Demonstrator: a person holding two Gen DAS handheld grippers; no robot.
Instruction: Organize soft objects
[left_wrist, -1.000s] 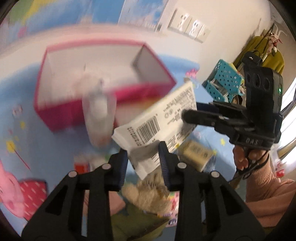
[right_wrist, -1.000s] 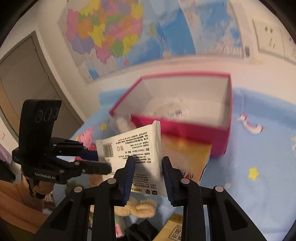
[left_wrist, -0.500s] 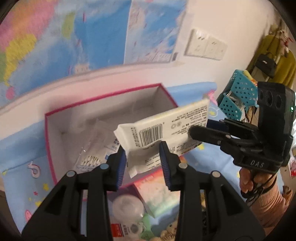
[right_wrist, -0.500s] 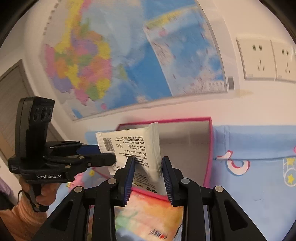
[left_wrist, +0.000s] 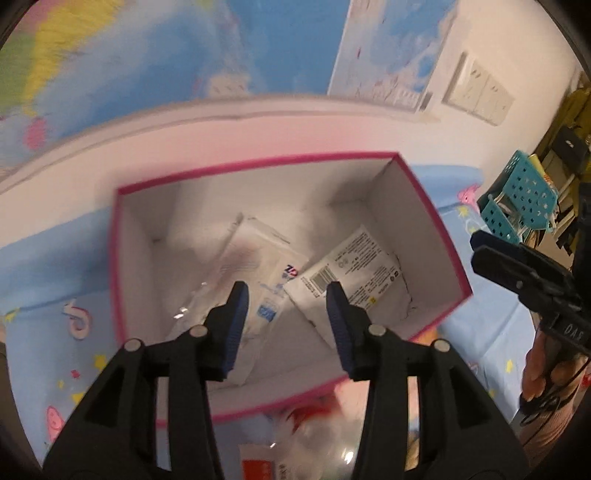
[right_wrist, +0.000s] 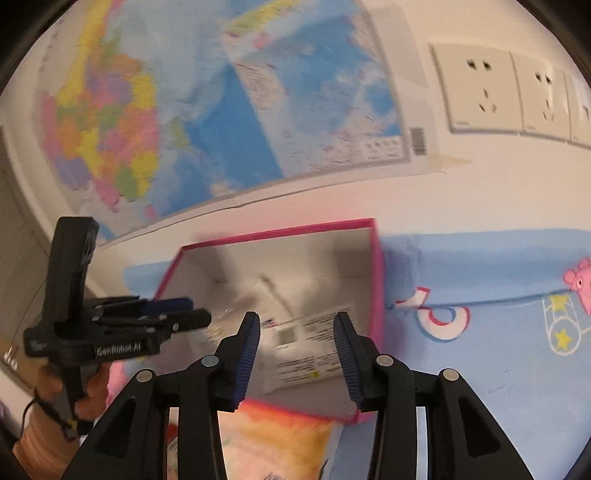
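A pink-rimmed white box (left_wrist: 424, 218) stands open by the wall. The white tissue pack with a barcode (left_wrist: 354, 273) lies inside it on the right, next to another white pack (left_wrist: 258, 254) and a clear bag. My left gripper (left_wrist: 284, 317) is open and empty above the box. My right gripper (right_wrist: 295, 336) is open and empty above the box's front edge, with the tissue pack (right_wrist: 310, 343) and the box (right_wrist: 376, 266) below it. The left gripper also shows in the right wrist view (right_wrist: 184, 314).
A blue cartoon cloth (right_wrist: 498, 295) covers the table. A colourful pack (right_wrist: 280, 439) lies in front of the box. A teal basket (left_wrist: 517, 203) stands at the right. Wall sockets (right_wrist: 480, 92) and a map (right_wrist: 221, 110) are behind.
Both grippers opened and let go of the tissue pack. It dropped into the pink box. Both grippers rose and now look down into the box.
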